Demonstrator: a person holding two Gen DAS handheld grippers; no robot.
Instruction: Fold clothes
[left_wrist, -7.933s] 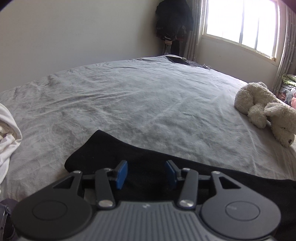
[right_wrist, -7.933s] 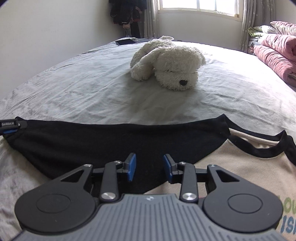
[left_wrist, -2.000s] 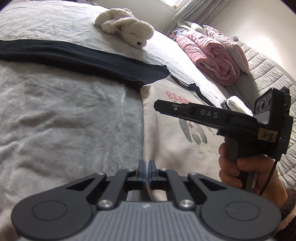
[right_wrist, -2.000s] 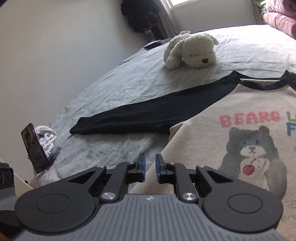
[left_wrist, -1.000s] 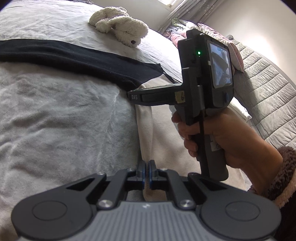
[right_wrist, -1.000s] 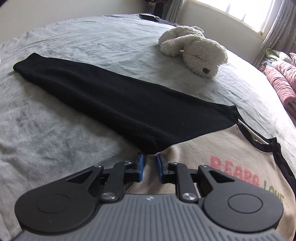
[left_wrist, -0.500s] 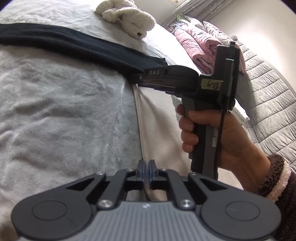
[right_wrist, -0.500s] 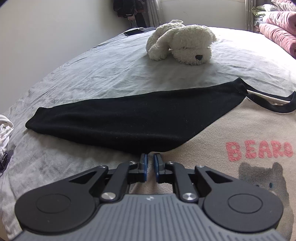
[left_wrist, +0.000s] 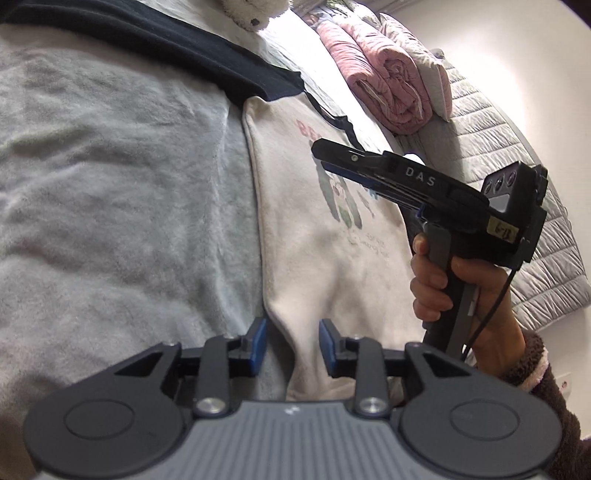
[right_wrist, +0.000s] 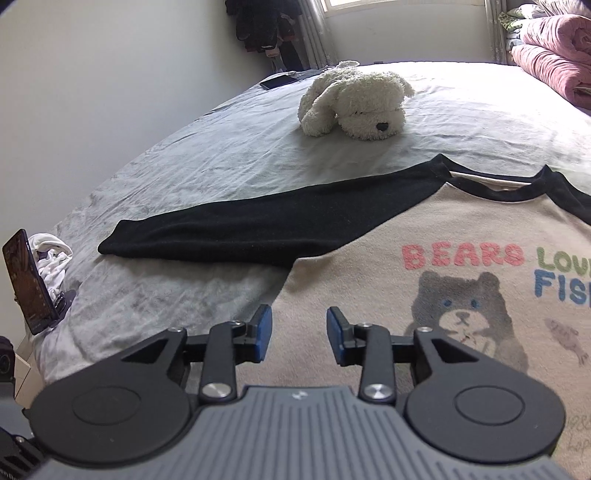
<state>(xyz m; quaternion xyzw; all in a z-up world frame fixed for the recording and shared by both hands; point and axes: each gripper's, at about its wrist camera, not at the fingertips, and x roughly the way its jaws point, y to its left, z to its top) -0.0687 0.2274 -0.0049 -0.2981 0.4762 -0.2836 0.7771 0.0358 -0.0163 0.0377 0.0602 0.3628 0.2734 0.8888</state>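
Both grippers are opening over the shirt (right_wrist: 424, 236), which is lying flat on the bed (right_wrist: 221, 162). Left gripper (left_wrist: 291, 347) is spreading its jaws astride the shirt's side edge, apparently no longer pinching it. Right gripper (right_wrist: 299, 334) is parting above the beige front near the black sleeve (right_wrist: 258, 225), nothing between its pads. A hand (left_wrist: 443, 284) is holding the right gripper. Beyond the sleeve a plush dog (right_wrist: 354, 99) is resting, pink quilts (right_wrist: 554, 55) further off, and a phone (right_wrist: 26, 280) is leaning at the bed's edge.
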